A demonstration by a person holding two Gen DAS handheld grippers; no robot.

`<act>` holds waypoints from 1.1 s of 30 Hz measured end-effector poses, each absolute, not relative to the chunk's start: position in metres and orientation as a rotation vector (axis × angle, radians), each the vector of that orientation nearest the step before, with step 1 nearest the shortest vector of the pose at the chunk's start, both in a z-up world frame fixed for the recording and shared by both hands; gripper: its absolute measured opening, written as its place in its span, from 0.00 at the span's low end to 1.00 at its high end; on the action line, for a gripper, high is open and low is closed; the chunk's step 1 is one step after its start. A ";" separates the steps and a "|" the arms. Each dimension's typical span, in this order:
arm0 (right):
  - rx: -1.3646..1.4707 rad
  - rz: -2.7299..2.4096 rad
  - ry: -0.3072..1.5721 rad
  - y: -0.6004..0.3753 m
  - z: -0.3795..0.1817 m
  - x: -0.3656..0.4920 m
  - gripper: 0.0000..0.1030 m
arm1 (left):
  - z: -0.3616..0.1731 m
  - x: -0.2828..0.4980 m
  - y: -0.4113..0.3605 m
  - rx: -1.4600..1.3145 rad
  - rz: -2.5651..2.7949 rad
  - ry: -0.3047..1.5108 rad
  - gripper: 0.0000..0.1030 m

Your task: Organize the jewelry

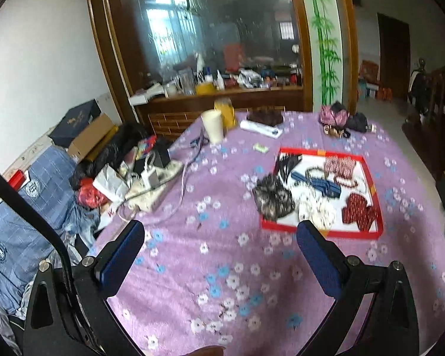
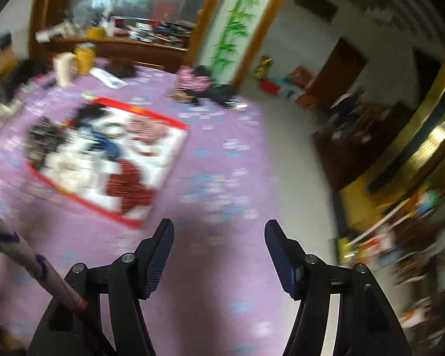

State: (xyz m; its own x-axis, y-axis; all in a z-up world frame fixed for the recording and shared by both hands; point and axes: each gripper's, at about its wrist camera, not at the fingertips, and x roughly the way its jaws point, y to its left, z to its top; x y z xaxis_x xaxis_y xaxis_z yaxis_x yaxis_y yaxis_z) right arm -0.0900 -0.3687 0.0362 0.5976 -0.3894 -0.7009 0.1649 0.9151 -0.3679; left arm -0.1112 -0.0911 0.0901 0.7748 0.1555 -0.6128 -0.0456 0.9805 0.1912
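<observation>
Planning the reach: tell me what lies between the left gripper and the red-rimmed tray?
Only bare flowered purple cloth separates the left gripper from the tray, per the left wrist view.

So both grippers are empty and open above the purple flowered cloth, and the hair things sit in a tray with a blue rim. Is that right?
Almost. The tray has a red rim, not blue, as the left wrist view shows plainly. The rest holds: the left gripper and right gripper stand open and empty above the purple flowered cloth, and the hair things lie in that tray.
</observation>
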 end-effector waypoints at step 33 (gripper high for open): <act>-0.059 -0.166 1.032 -0.315 -0.011 -0.095 0.70 | 0.018 -0.085 -0.121 0.183 0.050 0.906 0.99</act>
State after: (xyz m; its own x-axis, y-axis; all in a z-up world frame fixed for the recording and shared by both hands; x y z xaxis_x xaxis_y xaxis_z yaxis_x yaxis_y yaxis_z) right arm -0.0954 -0.3147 -0.0107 0.5016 -0.1646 -0.8493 0.1092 0.9859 -0.1265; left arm -0.0847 -0.1208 0.0185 0.6172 0.1204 -0.7776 0.0342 0.9832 0.1793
